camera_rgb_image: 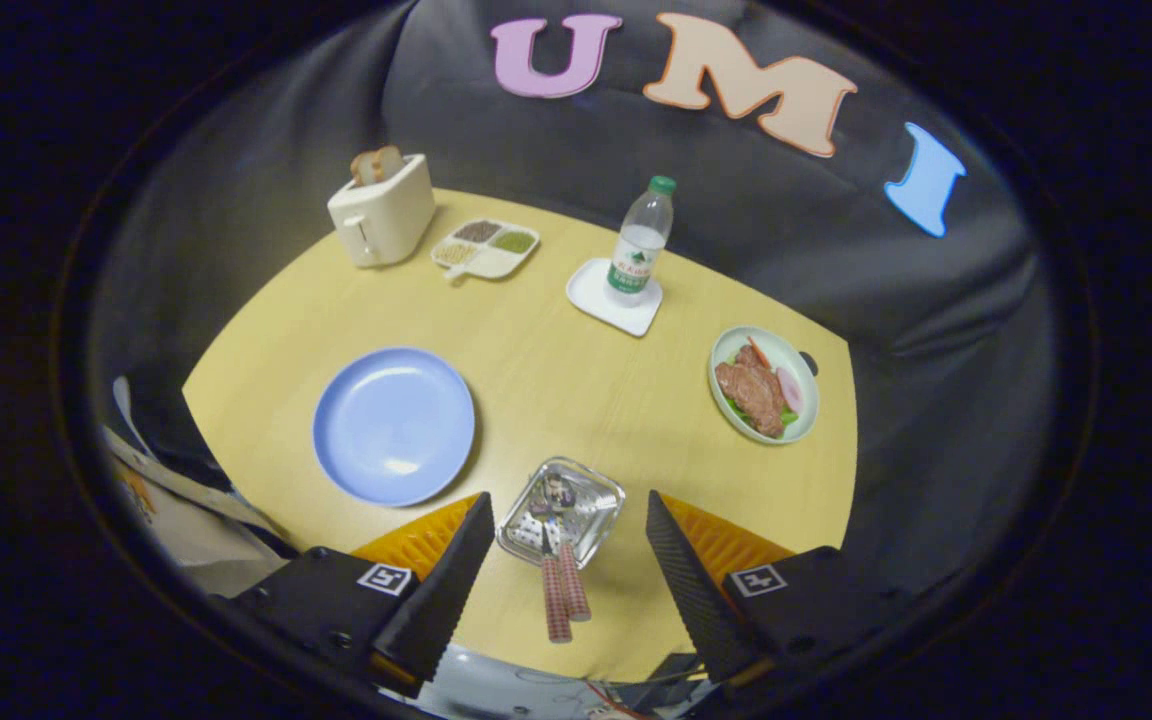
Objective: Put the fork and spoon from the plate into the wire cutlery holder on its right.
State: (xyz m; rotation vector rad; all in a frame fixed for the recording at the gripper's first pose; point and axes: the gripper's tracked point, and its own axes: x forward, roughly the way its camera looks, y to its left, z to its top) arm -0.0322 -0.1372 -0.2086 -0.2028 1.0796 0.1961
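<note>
A blue plate (394, 424) lies bare on the yellow table, ahead and to the left of my fingers. To its right stands the shiny metal cutlery holder (584, 492), seen from above. Two utensils with red-checked handles (562, 592) stick out of it side by side, leaning toward me. My gripper (568, 545) hovers above the holder, open wide, with the holder and handles in the gap between the fingers. Neither finger touches anything.
Farther back stand a cream toaster (383, 212) with bread, a divided snack tray (486, 248), and a water bottle (640, 243) on a white coaster (598, 292). A green plate of meat (765, 386) sits to the right. The table's front edge (576, 668) lies close below the fingers.
</note>
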